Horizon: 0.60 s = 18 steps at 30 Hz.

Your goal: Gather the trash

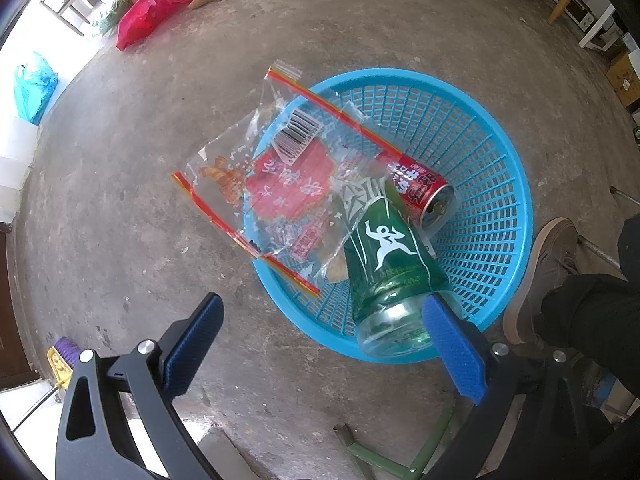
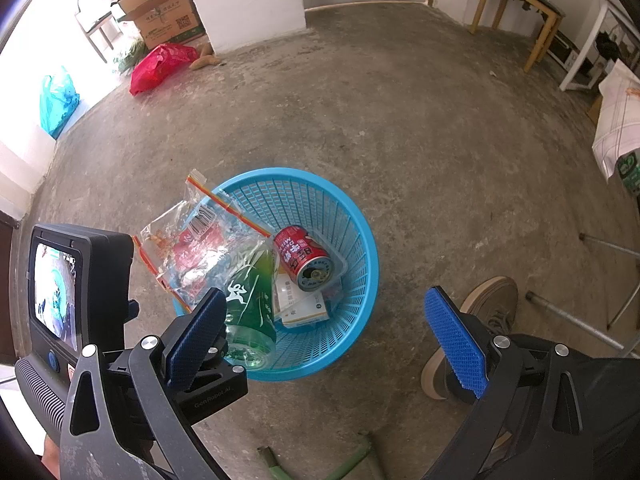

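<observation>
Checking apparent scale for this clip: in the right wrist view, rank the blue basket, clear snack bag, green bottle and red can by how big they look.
1. blue basket
2. clear snack bag
3. green bottle, nearer the camera, so unsure against the bag
4. red can

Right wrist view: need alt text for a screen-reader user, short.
A blue plastic basket on a concrete floor holds a green bottle, a red can, a small white box and a clear snack wrapper hanging over its rim. The right gripper hangs open above it, empty, and the person's shoe stands beside the basket.
</observation>
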Tool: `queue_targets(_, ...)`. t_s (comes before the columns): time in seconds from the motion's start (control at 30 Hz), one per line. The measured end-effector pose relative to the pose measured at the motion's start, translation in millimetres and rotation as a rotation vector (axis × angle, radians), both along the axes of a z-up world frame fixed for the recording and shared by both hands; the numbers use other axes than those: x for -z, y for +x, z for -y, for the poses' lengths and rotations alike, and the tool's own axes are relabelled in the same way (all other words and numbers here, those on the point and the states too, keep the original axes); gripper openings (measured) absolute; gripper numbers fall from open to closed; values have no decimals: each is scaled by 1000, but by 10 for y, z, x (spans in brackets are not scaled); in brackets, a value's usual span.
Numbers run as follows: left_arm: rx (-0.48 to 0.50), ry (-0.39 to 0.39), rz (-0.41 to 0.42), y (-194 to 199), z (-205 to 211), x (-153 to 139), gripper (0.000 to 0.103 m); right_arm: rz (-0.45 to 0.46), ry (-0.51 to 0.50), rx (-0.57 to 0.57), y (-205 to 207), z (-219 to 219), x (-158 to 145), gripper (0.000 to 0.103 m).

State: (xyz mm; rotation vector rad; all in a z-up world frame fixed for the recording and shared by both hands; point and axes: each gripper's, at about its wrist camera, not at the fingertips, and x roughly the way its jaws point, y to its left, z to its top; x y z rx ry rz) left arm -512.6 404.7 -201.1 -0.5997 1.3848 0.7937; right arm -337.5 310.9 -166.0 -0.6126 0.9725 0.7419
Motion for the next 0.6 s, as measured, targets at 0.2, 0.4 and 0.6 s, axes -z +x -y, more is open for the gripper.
queue_targets(0.2,3,3,3,4,7,-5,97,0,-1,0,1,0,-1,95)
queue_targets(0.4,2,-2,6,2,9,-2,97,1,-1,0,3,1,-1,95)
queue_targets(0.6,4,-5,13,14,10,-4,97,1,-1,1,2,3,-6,95)
